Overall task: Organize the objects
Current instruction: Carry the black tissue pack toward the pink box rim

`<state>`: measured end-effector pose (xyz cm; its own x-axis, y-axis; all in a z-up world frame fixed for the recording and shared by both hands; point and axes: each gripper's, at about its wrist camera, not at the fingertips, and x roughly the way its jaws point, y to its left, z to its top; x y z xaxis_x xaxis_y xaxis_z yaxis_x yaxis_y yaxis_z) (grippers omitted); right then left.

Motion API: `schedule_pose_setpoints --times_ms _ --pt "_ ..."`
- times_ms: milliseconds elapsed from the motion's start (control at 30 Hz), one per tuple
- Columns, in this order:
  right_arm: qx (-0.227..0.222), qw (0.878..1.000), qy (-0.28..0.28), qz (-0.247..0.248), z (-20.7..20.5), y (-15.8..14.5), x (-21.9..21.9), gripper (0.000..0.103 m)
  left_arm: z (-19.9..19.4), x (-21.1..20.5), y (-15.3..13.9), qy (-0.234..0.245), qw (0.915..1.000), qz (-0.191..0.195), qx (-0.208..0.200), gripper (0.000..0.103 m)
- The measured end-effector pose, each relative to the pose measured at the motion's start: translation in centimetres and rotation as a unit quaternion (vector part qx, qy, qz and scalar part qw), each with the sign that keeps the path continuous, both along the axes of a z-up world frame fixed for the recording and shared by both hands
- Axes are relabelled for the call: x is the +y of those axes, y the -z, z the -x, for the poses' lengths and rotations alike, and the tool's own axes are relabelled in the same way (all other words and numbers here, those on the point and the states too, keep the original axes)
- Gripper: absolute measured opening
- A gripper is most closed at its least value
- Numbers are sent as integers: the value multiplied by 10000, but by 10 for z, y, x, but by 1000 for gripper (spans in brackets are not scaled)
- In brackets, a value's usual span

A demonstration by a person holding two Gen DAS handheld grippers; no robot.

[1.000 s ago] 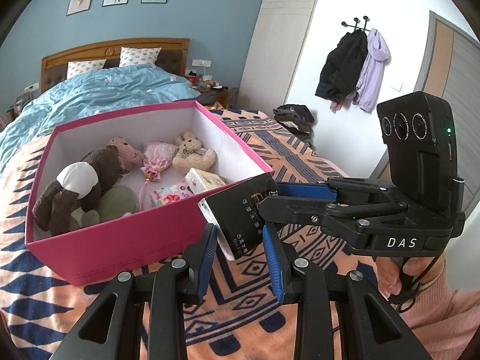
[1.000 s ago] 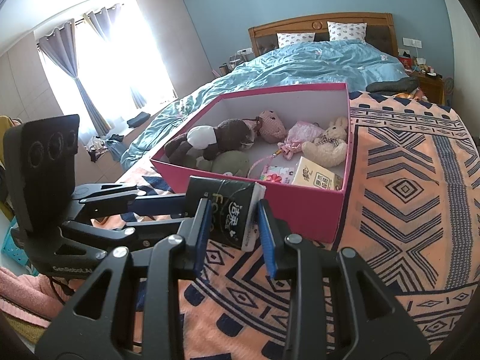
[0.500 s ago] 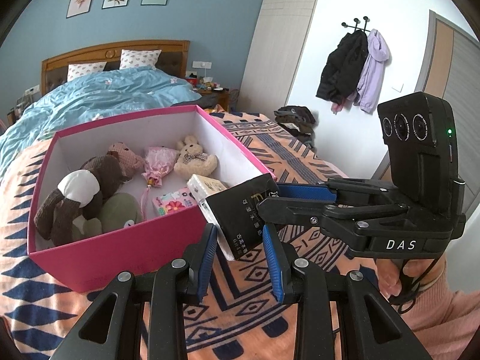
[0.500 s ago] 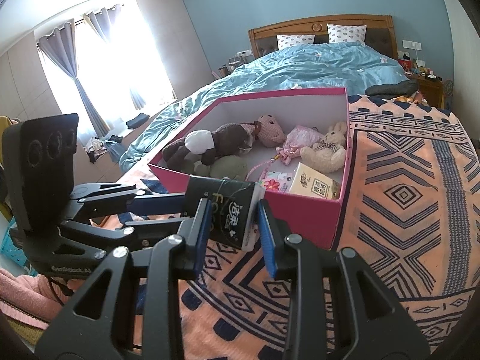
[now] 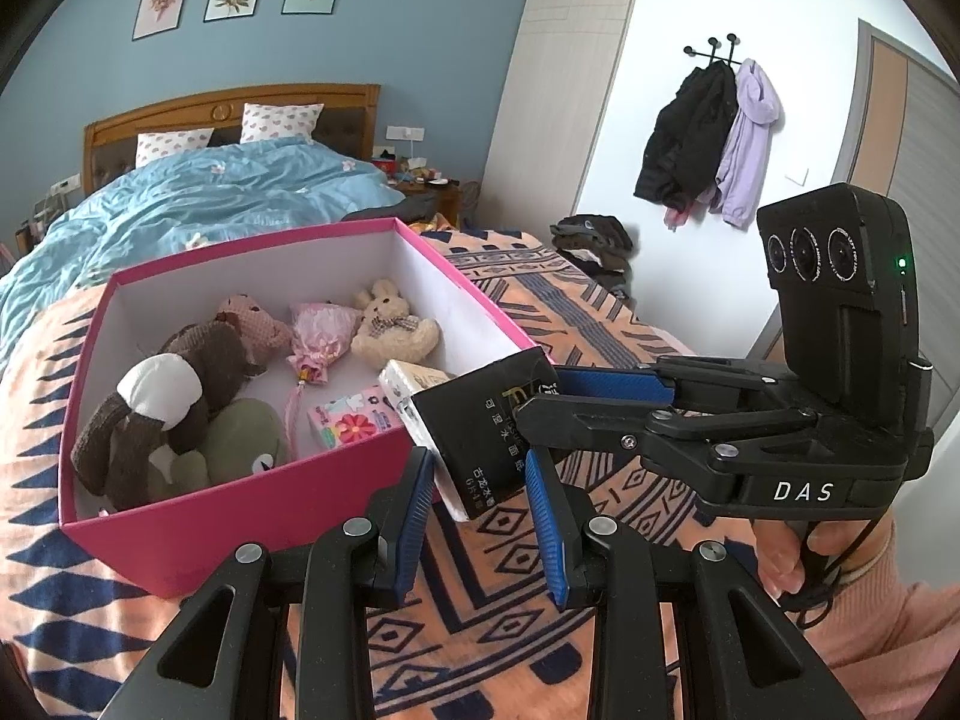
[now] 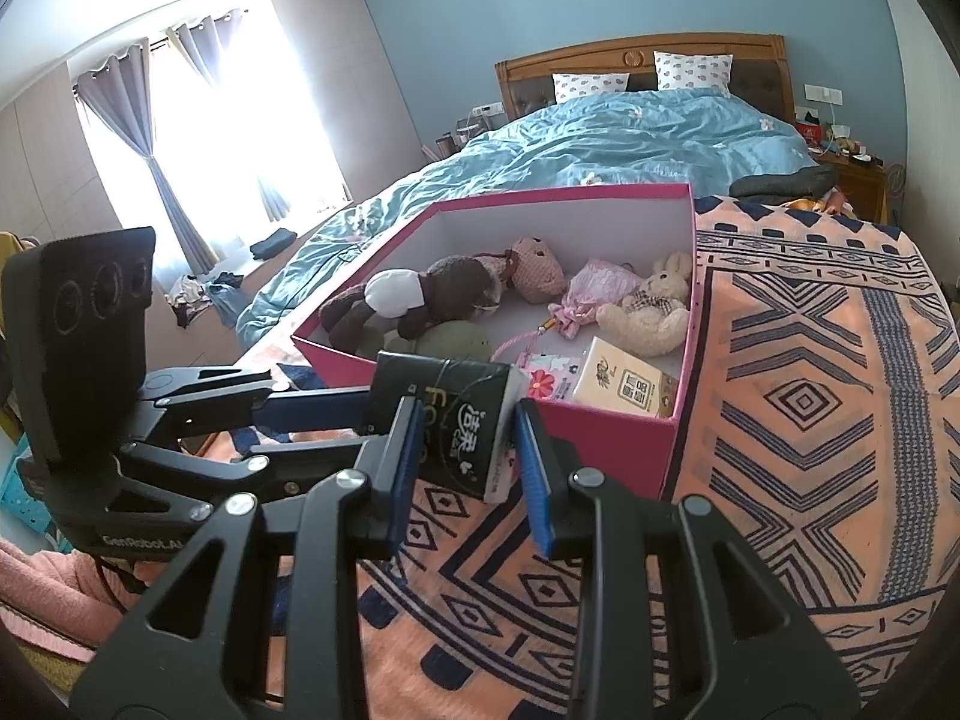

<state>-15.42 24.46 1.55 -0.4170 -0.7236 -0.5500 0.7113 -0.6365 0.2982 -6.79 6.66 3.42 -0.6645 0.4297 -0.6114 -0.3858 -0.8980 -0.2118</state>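
Observation:
A black tissue pack [image 5: 486,420] [image 6: 462,420] hangs just over the near right corner of the open pink box [image 5: 240,516] [image 6: 600,438]. My left gripper [image 5: 478,457] is shut on the pack's lower end. My right gripper [image 6: 467,407] is shut on it too, coming in from the right in the left wrist view [image 5: 543,399]. In the right wrist view the left gripper [image 6: 369,420] reaches in from the left. Inside the box lie a brown plush dog [image 5: 174,384], a cream rabbit [image 5: 390,330], a flowered packet [image 5: 354,420] and a beige tissue pack [image 6: 624,384].
The box rests on an orange and navy patterned blanket [image 6: 810,408] at the foot of a bed with a blue duvet [image 6: 630,132]. Coats [image 5: 708,138] hang on the right wall. A hand in a pink sleeve [image 5: 840,570] holds the right gripper.
The box sits slightly lower in both views than a second ago. Both grippers keep the same hold on the black pack.

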Motion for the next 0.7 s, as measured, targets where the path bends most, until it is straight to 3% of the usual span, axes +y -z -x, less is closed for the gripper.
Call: schedule_pose_setpoints --times_ms 700 --pt "16 10000 -1 41 5 -3 -1 34 6 -1 -3 -19 10000 3 52 31"
